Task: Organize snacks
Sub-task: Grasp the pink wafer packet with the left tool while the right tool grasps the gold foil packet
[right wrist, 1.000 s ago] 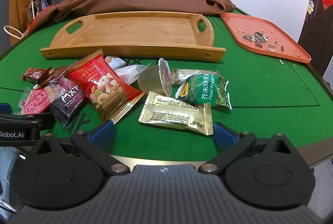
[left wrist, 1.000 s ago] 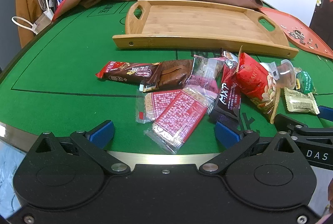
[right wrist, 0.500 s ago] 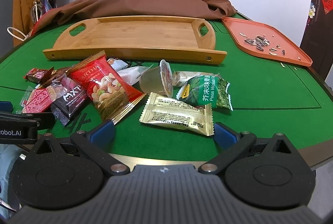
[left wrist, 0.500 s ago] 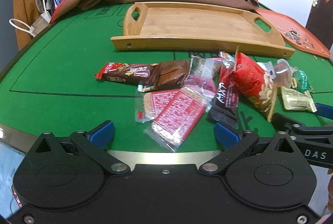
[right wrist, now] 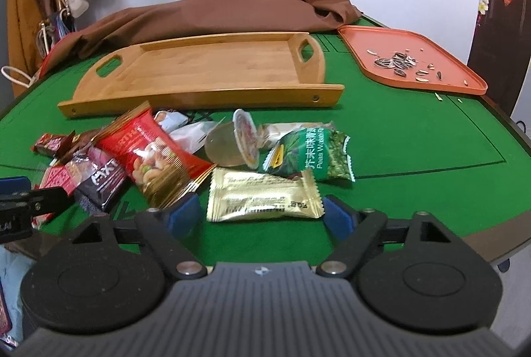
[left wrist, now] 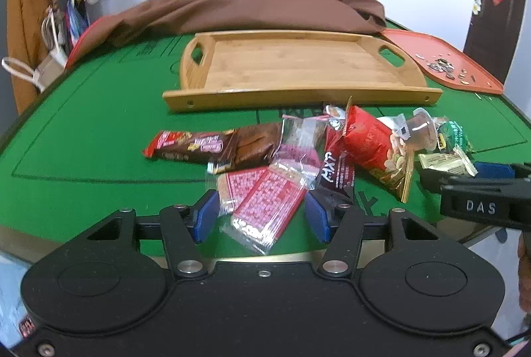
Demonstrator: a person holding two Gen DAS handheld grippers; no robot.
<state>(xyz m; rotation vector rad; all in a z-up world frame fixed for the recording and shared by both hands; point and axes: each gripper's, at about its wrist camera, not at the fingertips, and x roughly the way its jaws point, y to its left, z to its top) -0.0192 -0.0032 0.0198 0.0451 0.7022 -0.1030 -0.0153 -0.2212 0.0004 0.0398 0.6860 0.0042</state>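
**Both grippers closing in on wrapped snacks at the table's near edge**

While its jaws have just been narrowing, the left gripper (left wrist: pixel 262 217) brackets a clear-wrapped pink wafer packet (left wrist: pixel 268 204), pads not visibly pressing. The right gripper (right wrist: pixel 262 212) – jaws also just closing, not yet touching – straddles a gold foil sachet (right wrist: pixel 262 197). Only the right view shows the green pea bag (right wrist: pixel 312 154) fully; the left alone shows the long brown chocolate bar (left wrist: pixel 195 146). Beyond – an empty bamboo tray (right wrist: pixel 205 68) on green felt table (right wrist: pixel 415 131).

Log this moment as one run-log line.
left gripper: closing around red cracker pack | right gripper: closing around gold packet | wooden tray: no snacks
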